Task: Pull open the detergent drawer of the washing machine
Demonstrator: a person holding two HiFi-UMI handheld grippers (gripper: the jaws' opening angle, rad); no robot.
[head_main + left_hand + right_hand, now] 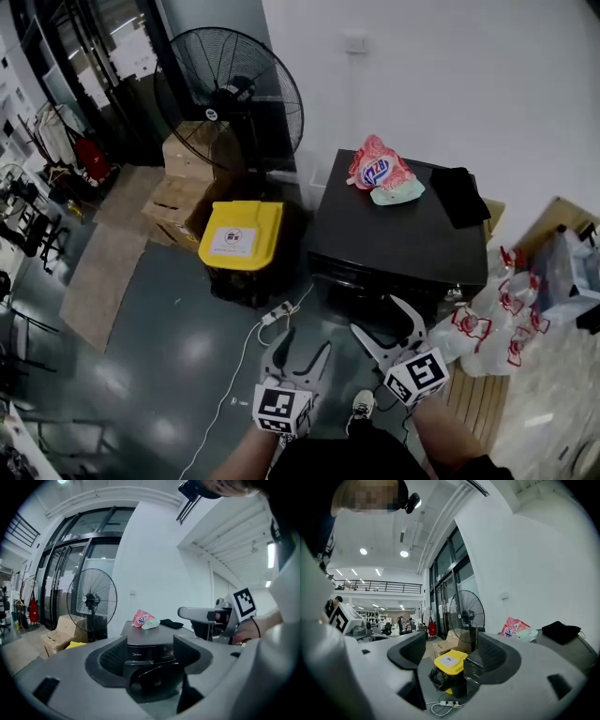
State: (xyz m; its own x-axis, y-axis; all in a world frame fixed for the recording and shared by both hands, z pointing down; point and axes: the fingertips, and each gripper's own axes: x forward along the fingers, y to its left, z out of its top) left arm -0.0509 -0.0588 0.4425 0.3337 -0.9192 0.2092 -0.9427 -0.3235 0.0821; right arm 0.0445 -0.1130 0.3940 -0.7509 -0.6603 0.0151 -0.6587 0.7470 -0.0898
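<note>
Head view, looking steeply down: a black washing machine [398, 234] is seen standing on the grey floor [169, 356] against a white wall, with a yellow-lidded bin [242, 234] just beside its left side. A pink detergent bag [380, 169] and a dark cloth [461, 195] are laid near the rear edge of its top. The left gripper [303, 342] and right gripper [375, 314] are held short of the machine's front, both with jaws spread and nothing between the pads. The detergent drawer [137, 655] is judged to sit at the left end of the upper front panel, though its outline cannot be made out sharply. It is expected to be light, rigid plastic that slides with slight resistance. Its glossy face is likely slippery, so the front lip is best pinched or hooked and drawn straight out.
</note>
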